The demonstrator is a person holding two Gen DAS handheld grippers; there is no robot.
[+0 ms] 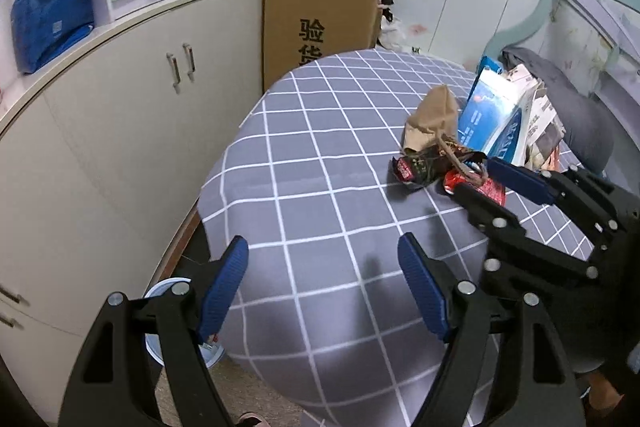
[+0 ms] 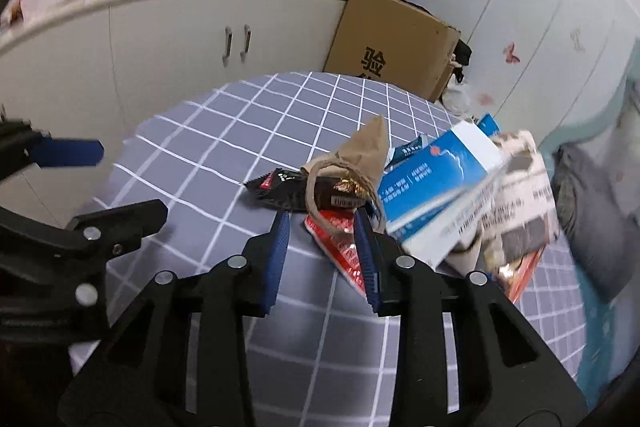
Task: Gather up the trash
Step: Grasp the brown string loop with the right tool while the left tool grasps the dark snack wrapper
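A heap of trash lies on the grey checked sheet (image 1: pixel 312 187): a brown paper bag (image 2: pixel 366 151) with a twine handle, a dark snack wrapper (image 2: pixel 288 189), a red wrapper (image 2: pixel 340 247), a blue and white box (image 2: pixel 436 179) and printed paper packaging (image 2: pixel 520 195). My right gripper (image 2: pixel 322 225) straddles the red wrapper and the twine loop, its jaws narrow, with a gap still showing beside the left pad. In the left wrist view the same red wrapper (image 1: pixel 474 187) lies at the right gripper (image 1: pixel 494 185). My left gripper (image 1: pixel 324 283) hangs wide open over bare sheet near the bed's corner, holding nothing.
White cabinets (image 1: pixel 132 131) run along the left, with a cardboard box (image 1: pixel 320 23) leaning behind the bed. A round blue-rimmed container (image 1: pixel 160 291) stands on the floor under the left gripper. Grey fabric (image 1: pixel 576 115) is piled at the right by the bed frame.
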